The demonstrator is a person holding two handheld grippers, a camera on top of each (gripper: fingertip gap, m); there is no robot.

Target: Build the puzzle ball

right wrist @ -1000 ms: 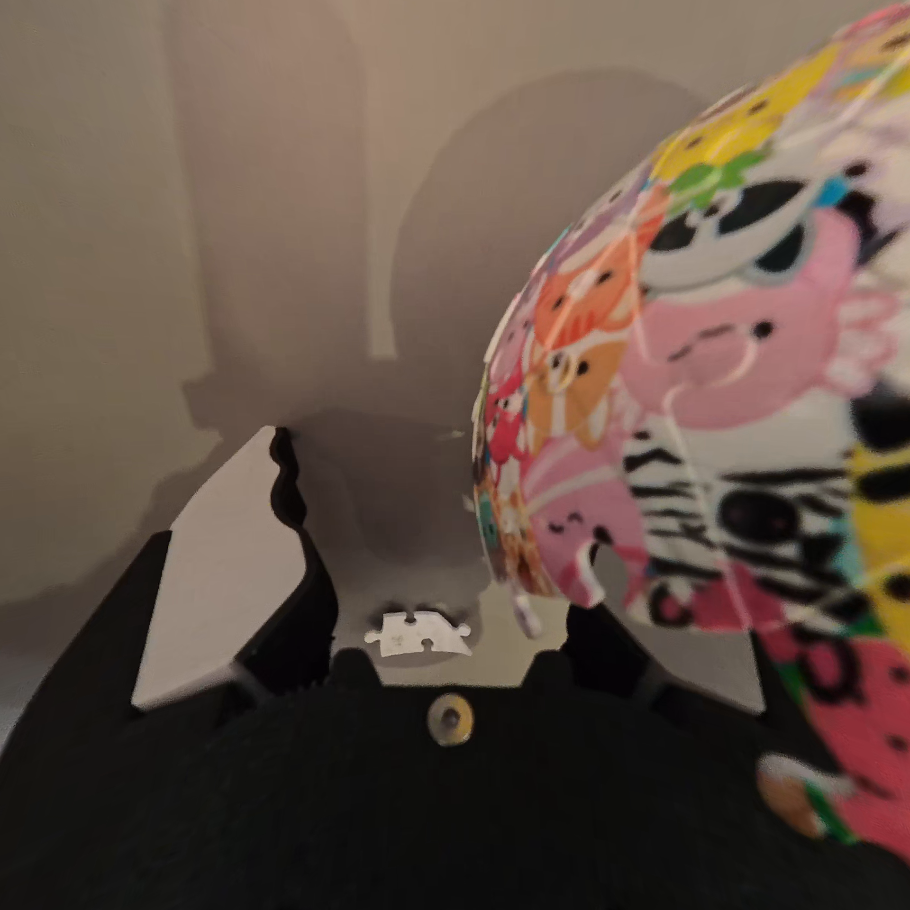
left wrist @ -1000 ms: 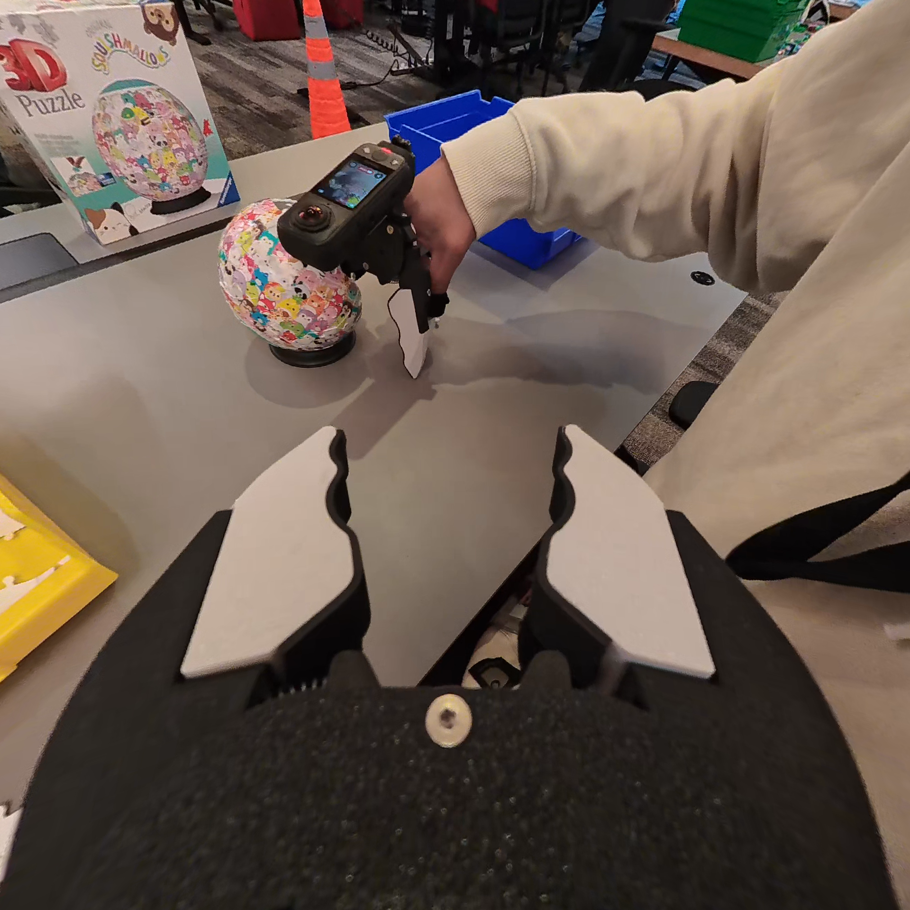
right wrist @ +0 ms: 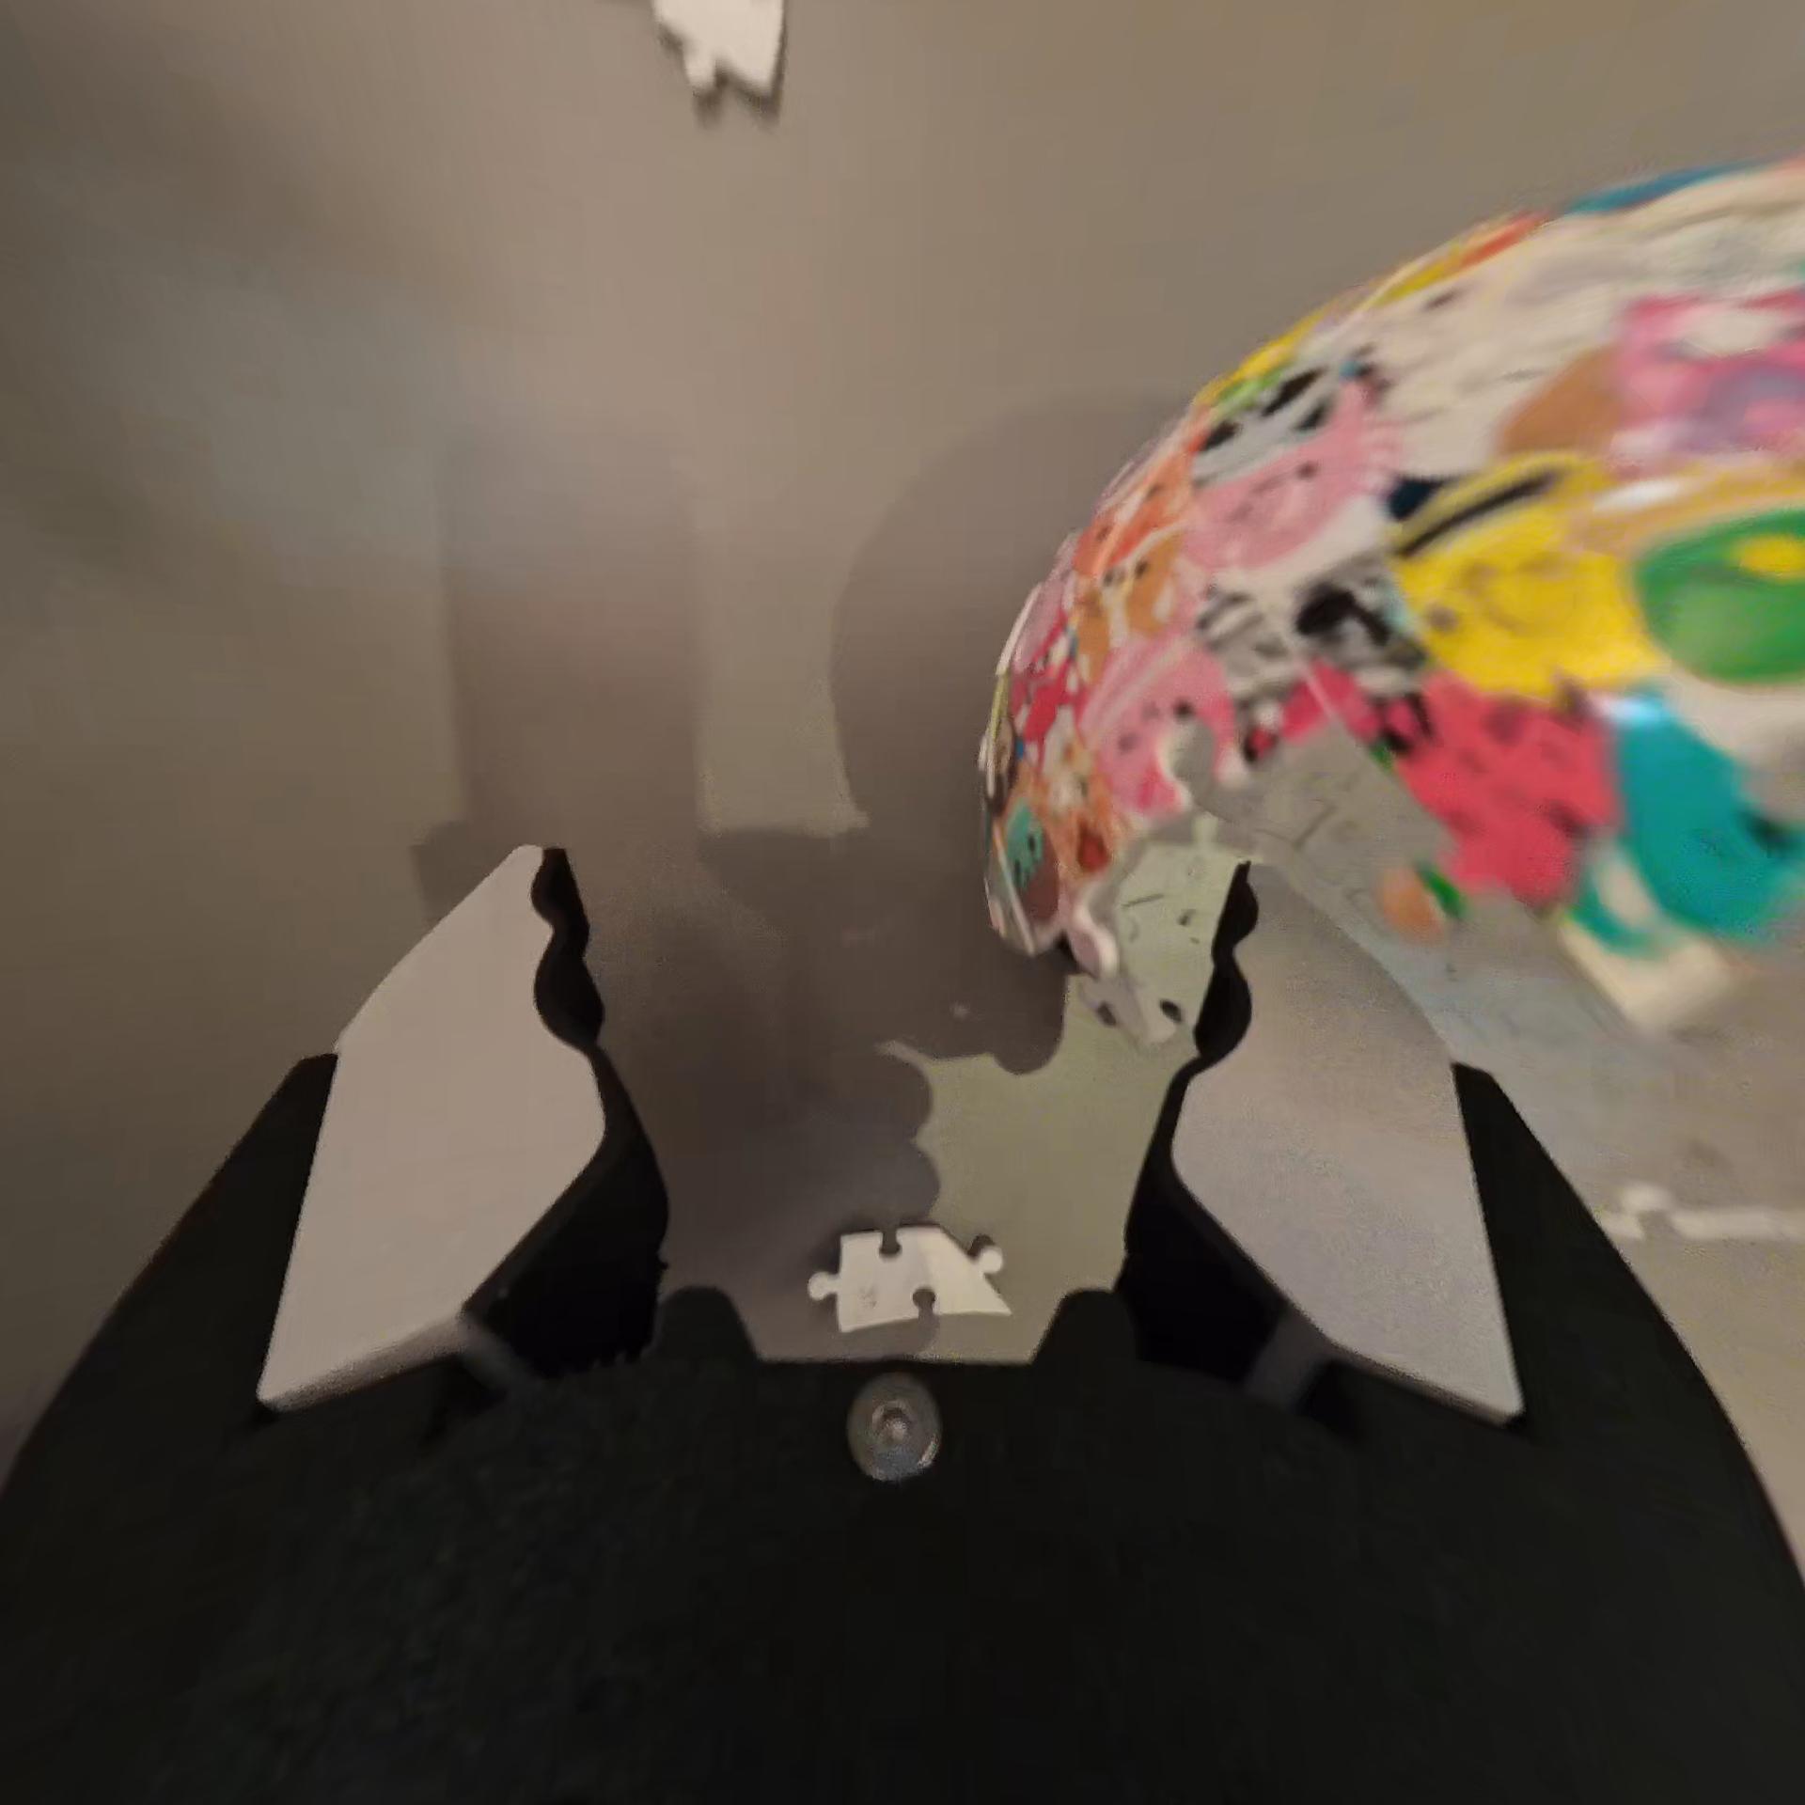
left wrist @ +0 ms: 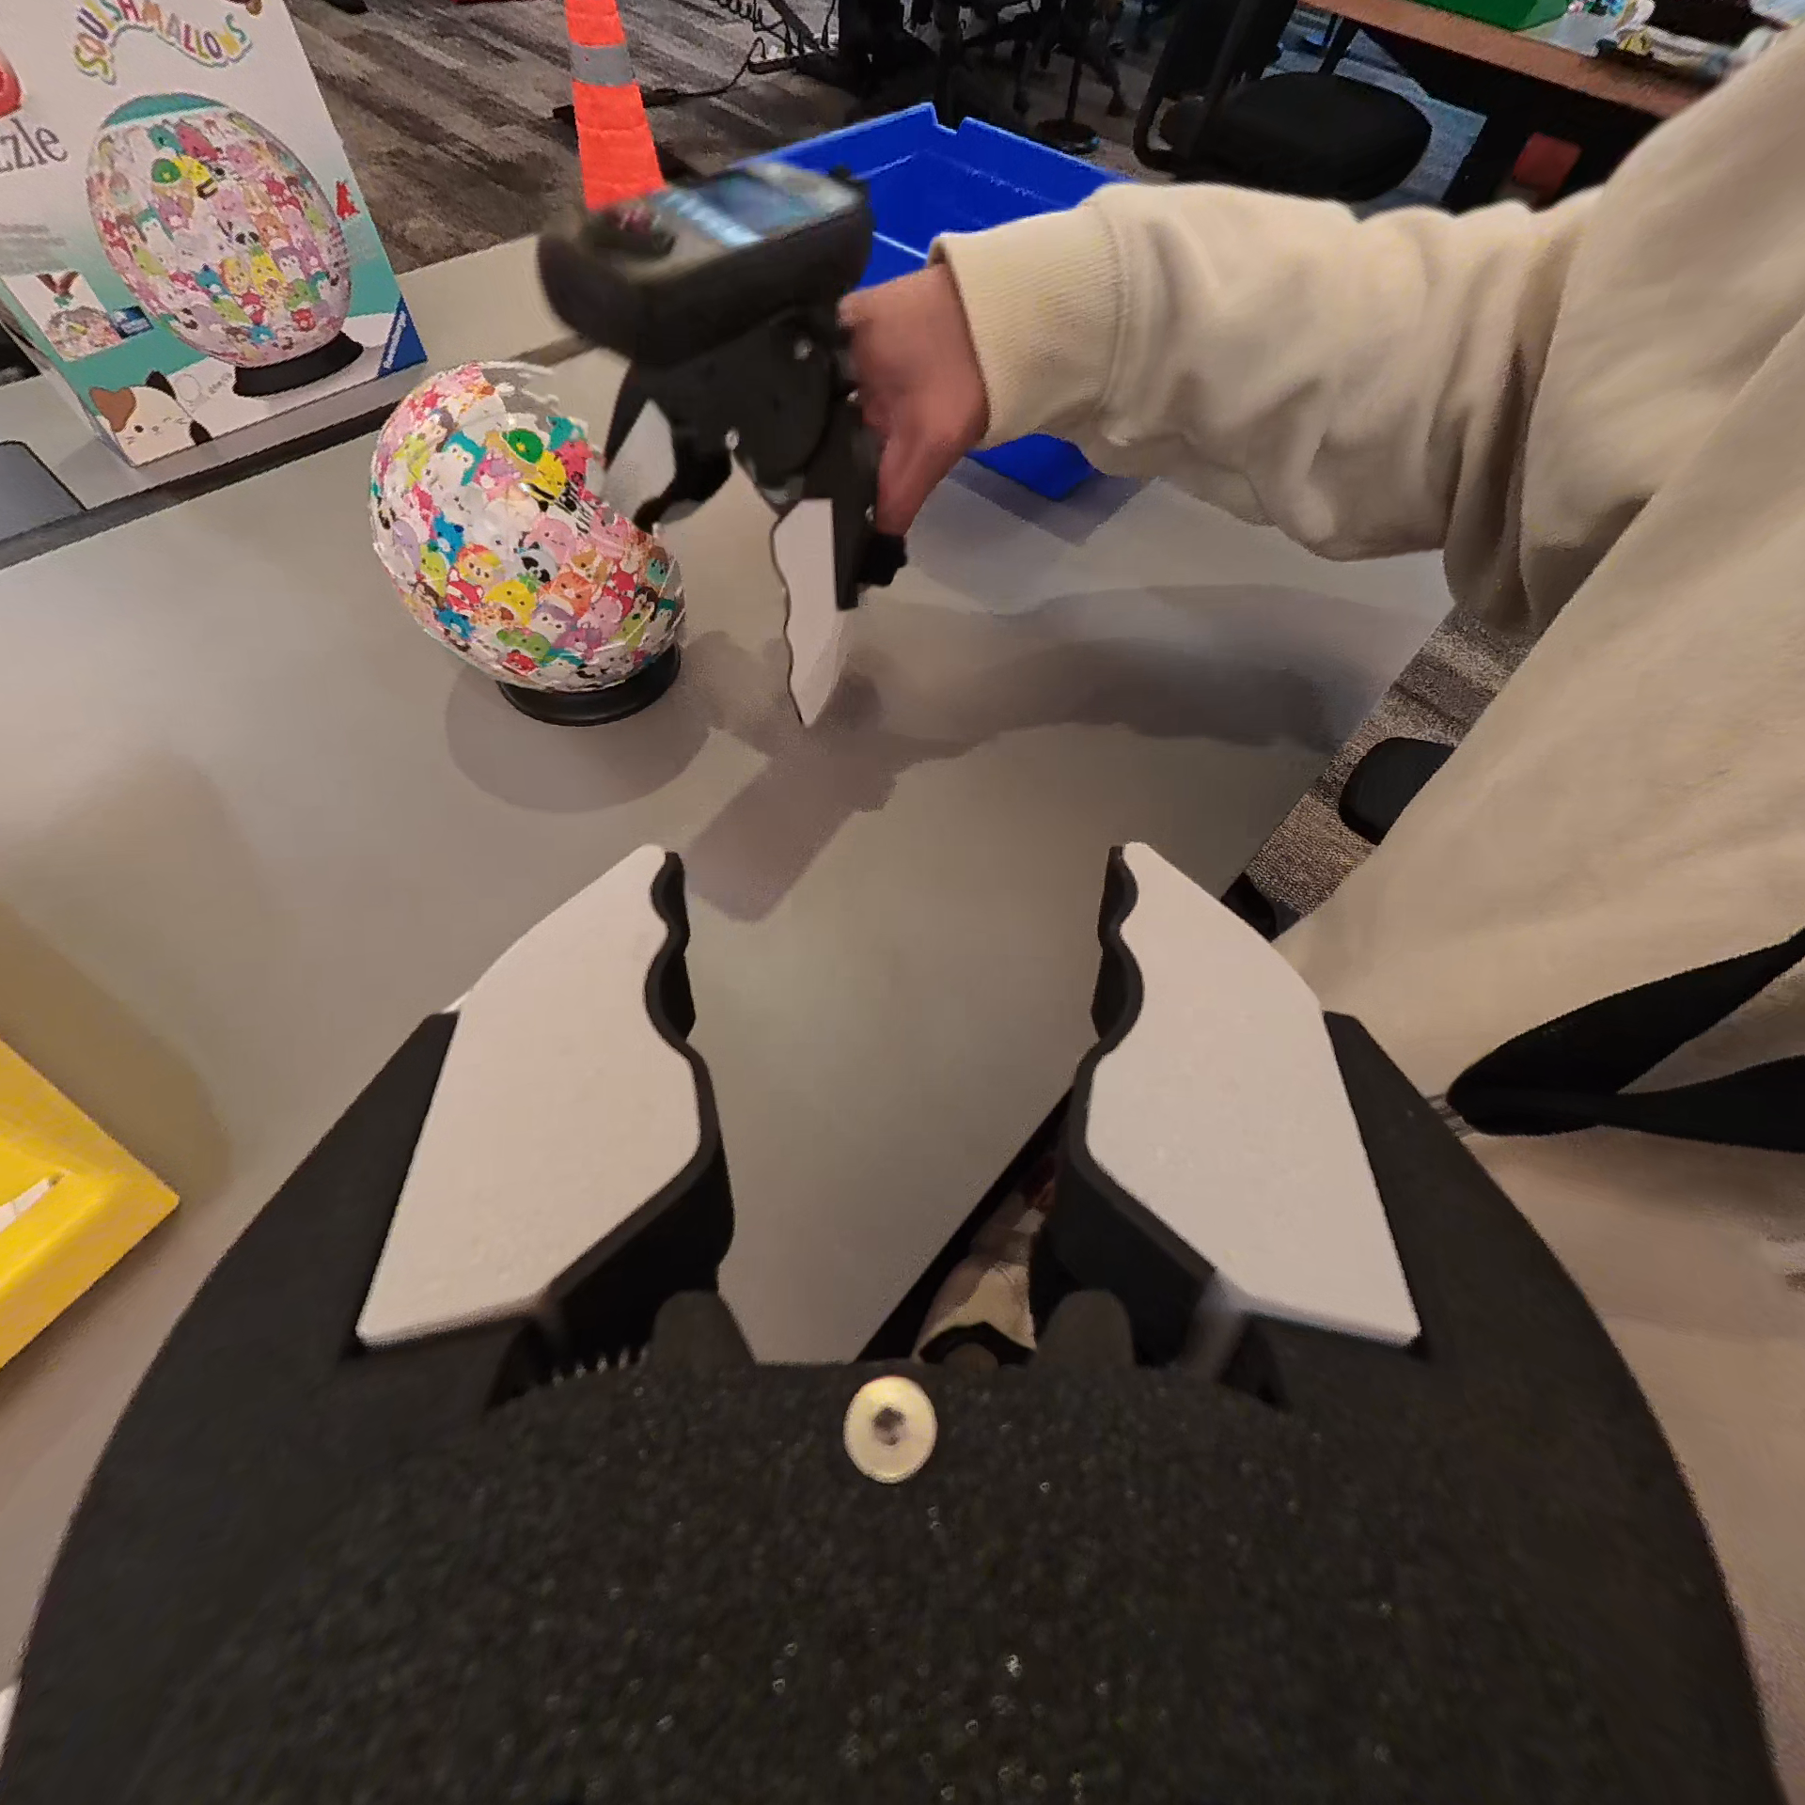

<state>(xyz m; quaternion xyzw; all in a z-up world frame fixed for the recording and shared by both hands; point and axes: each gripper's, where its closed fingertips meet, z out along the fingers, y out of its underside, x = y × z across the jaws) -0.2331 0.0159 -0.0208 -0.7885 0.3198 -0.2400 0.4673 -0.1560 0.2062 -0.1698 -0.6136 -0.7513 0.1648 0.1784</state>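
1. Puzzle ball (left wrist: 523, 535) on black stand (left wrist: 589, 692), tilted, gap exposed for piece.
2. Right gripper (right wrist: 894, 938) released, empty, above loose piece (right wrist: 903, 1289) on table (right wrist: 293, 488), likely for pickup.
3. Left gripper (left wrist: 894, 918) released, empty, well apart.

Upper middle of my left view: an orange traffic cone (left wrist: 610, 107) with a grey band stands on the dark patterned floor (left wrist: 459, 107) behind the table. Just right of it, a blue plastic bin (left wrist: 962, 186) sits at the grey table's (left wrist: 293, 781) far edge, its near end hidden. At the lower left edge I see the corner of a yellow tray (left wrist: 68, 1211) (contents too cropped to tell). Top right: a black office chair (left wrist: 1289, 127) and the edge of a wooden desk (left wrist: 1524, 49) beyond it. More dark chair legs and cables cluster along the top centre, blurred.
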